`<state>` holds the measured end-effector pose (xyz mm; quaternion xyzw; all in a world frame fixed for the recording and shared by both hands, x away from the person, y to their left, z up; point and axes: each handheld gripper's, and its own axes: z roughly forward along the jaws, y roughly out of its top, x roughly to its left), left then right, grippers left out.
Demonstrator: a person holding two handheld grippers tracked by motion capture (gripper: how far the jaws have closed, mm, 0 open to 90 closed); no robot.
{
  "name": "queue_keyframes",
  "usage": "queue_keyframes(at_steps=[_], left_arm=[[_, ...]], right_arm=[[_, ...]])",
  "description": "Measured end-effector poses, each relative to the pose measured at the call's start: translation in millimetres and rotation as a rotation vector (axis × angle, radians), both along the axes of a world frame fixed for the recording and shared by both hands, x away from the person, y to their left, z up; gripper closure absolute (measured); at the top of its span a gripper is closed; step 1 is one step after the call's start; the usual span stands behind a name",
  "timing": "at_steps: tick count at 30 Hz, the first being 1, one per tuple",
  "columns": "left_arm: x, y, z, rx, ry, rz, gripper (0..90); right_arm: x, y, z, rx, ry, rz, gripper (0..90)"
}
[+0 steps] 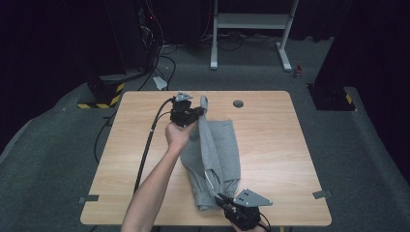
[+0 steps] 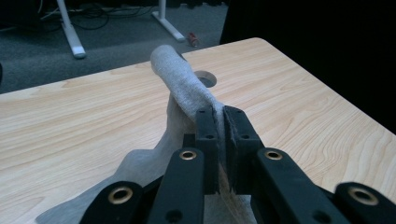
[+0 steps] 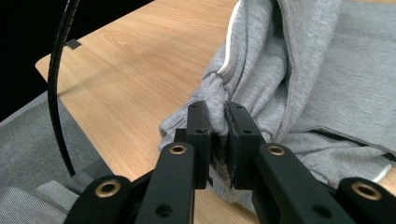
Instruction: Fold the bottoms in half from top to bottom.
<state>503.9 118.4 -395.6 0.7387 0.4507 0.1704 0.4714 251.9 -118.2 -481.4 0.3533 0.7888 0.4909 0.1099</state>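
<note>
Right gripper (image 1: 223,200) sits at the near desk edge, lower right of the high view, grey three-cornered plate on top. Jaws clamped tight on a bunched corner of the grey garment (image 1: 212,150); in the right gripper view (image 3: 218,140) the fabric is pinched between the two black pads, a twisted wad with a white trim line running up from it. Cable loops at left of that view, over the near desk corner.

Garment lies on the wooden desk (image 1: 270,145), roughly centre, folded lengthwise, near end bunched by the right gripper, the rest flat. One strip of it is lifted off the flat part and runs up the desk from the near gripper to the far one.

Left gripper (image 1: 199,114) is farther up the desk, held in the person's left hand (image 1: 178,135), forearm coming in from the bottom edge. Jaws closed on the far end of the garment strip; left gripper view (image 2: 220,135) shows only a thin layer of cloth between the pads, with a rolled end of fabric (image 2: 180,77) standing up beyond the tips.

Beyond that, a round hole (image 1: 238,103) in the desk near its far edge, just right of the lifted fabric. Past the desk: grey carpet, a white frame (image 1: 251,29), dark surroundings.
</note>
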Motion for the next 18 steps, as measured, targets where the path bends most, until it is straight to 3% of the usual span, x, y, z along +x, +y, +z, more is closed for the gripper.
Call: queue_keyframes(at_steps=[7,11,16,18], left_arm=[[3.1,-7.3,-7.3,-0.001,0.003,0.007,84.3],[6.7,-16.8,-19.7,-0.009,0.02,0.005,84.2],[4.0,-25.4,-31.6,0.026,0.013,0.001,84.1],[4.8,-24.7,-35.7,0.015,0.028,0.009,84.1]], right_arm=[[1.0,-11.3,-4.0,0.0,0.011,-0.037,80.6],[0.6,-18.3,-6.8,-0.005,0.018,-0.063,81.3],[1.7,-21.9,-15.6,-0.025,0.044,-0.083,81.4],[1.4,-23.6,-18.1,-0.021,0.048,-0.092,81.3]])
